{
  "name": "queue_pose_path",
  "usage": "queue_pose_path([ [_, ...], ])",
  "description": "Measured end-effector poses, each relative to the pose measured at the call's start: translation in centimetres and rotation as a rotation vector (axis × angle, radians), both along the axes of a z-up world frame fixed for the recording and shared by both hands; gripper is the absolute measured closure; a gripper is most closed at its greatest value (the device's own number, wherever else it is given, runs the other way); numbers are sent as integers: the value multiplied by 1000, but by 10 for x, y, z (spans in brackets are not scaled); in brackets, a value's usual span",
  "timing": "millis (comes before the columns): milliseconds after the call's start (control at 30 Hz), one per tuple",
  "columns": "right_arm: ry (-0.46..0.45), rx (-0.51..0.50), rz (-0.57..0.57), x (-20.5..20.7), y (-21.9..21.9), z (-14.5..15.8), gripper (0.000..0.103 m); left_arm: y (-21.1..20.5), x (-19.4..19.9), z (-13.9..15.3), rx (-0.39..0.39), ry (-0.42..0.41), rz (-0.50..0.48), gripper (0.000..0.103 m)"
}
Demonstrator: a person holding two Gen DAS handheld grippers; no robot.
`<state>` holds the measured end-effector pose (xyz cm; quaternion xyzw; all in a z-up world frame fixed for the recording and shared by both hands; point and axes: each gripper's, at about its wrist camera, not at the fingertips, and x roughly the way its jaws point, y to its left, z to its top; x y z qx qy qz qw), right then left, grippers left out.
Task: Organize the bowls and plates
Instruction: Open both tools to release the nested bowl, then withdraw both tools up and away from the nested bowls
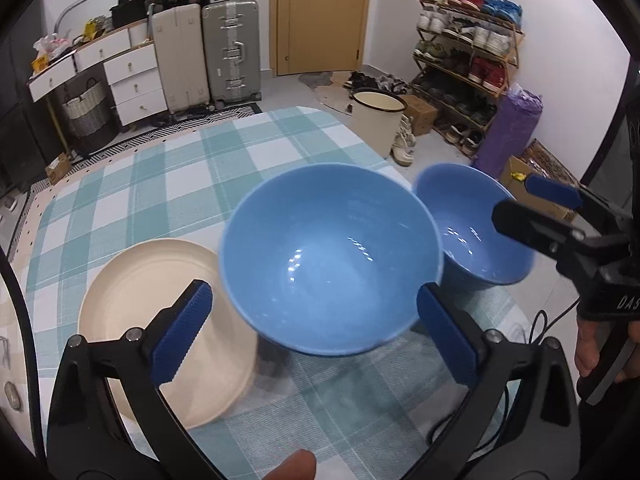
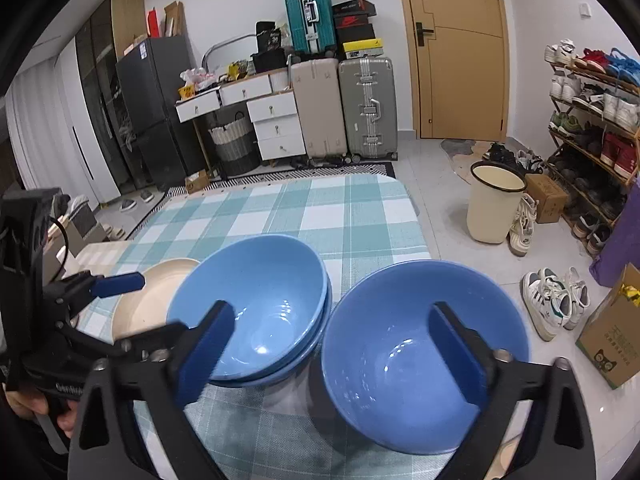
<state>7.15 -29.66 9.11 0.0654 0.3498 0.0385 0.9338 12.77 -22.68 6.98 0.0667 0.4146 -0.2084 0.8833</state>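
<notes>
Two stacked blue bowls (image 2: 256, 312) stand on the checked table, seen as one blue bowl in the left wrist view (image 1: 328, 256). A single blue bowl (image 2: 420, 344) stands right of them, also in the left wrist view (image 1: 476, 228). A cream plate (image 1: 168, 320) lies left of the stack, also in the right wrist view (image 2: 152, 300). My left gripper (image 1: 316, 332) is open, its fingers on either side of the stack's near rim, holding nothing. My right gripper (image 2: 332, 352) is open, its right finger (image 2: 456, 352) over the single bowl, its left finger in front of the stack.
The table (image 1: 240, 148) has a teal and white checked cloth and ends at the right near the single bowl. On the floor beyond stand a cream bin (image 2: 496, 204), shoes (image 2: 556, 300), a cardboard box (image 2: 612, 336) and a shoe rack (image 1: 464, 56). Suitcases (image 2: 344, 108) line the far wall.
</notes>
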Motion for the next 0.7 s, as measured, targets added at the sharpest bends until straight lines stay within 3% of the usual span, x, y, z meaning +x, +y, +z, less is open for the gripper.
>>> queue_pose_path([
  [400,-13,-21,-95,-41,-42,19,1,-51,-36,2,-110,103,-81,1],
  [700,5,44,-217,-50,-89,1,1,-82,-53,-3,-153,157,-127,6],
])
